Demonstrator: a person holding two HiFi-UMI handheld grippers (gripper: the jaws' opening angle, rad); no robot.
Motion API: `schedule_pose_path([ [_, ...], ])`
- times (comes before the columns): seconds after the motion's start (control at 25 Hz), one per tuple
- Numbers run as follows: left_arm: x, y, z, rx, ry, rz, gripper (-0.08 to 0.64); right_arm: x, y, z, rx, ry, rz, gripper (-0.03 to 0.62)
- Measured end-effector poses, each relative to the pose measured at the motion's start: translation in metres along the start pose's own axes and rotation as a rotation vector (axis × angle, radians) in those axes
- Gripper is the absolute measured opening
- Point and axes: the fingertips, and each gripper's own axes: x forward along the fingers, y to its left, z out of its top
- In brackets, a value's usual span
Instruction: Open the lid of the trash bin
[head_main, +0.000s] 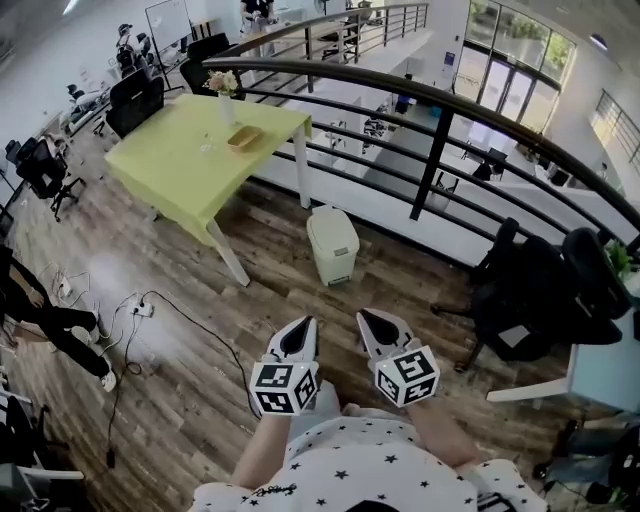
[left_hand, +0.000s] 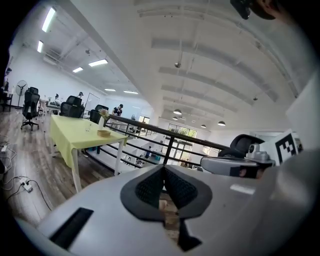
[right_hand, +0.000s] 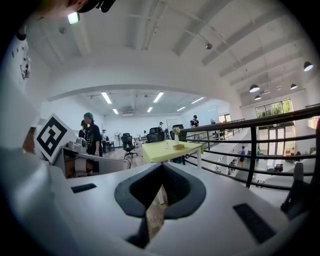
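Trash bin (head_main: 333, 243), pale and with its lid down, stands on the wooden floor (head_main: 190, 330) close to the floor's far edge. It is just in front of the black railing (head_main: 432, 150) that runs along that edge. The yellow-green table (head_main: 180, 160) stands near the bin, its nearest leg just beside it. A black office chair (head_main: 535, 290) sits by the railing on the other side, well apart from the bin. The left gripper (head_main: 303, 325) and right gripper (head_main: 371, 318) hover side by side over bare floor, short of the bin. Each has its jaws pressed together at the tips with nothing between them. A small wooden box (head_main: 244, 138) lies at the table's edge.
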Motion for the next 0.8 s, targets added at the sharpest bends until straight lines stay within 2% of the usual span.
schedule_pose_path([
  [0.2, -0.004, -0.006, -0.001, -0.002, -0.002, 0.013, 0.012, -0.01, -0.007, 0.001, 0.071, -0.027, -0.008, -0.006],
  [0.48, -0.003, -0.012, -0.008, -0.028, 0.001, 0.026, 0.012, -0.018, -0.013, -0.004, 0.062, -0.016, -0.004, -0.006],
  [0.8, 0.012, 0.002, -0.005, -0.051, 0.008, 0.029, 0.012, 0.001, -0.019, -0.004, 0.046, -0.001, 0.009, -0.006],
])
